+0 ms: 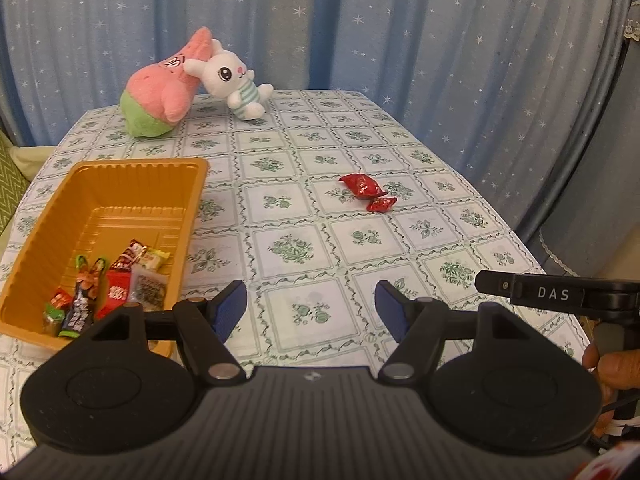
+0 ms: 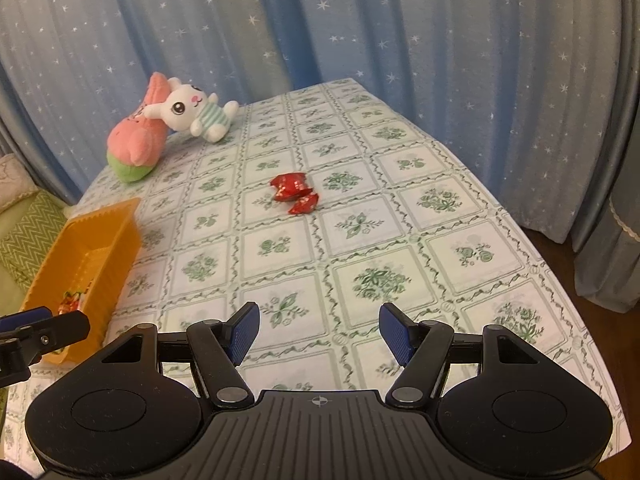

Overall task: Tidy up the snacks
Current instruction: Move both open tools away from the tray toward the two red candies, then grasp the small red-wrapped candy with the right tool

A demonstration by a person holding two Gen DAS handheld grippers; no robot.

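Two red-wrapped candies lie touching in the middle of the table: a larger one (image 1: 362,185) (image 2: 289,187) and a smaller one (image 1: 382,204) (image 2: 304,204). An orange plastic tray (image 1: 132,184) (image 2: 86,240) at the left holds several wrapped snacks (image 1: 116,284) at its near end. My left gripper (image 1: 310,306) hovers open over the near table, just right of the tray, nothing between its blue pads. My right gripper (image 2: 318,330) is open too and empty, well short of the candies. Its tip shows at the right edge of the left wrist view.
A pink-and-green plush (image 1: 160,96) (image 2: 136,144) and a white rabbit plush (image 1: 232,80) (image 2: 192,114) lean together at the table's far left. A blue star-print curtain (image 1: 400,20) hangs behind. The table edge falls away to the right (image 2: 560,272). A green cushion (image 2: 24,236) lies left.
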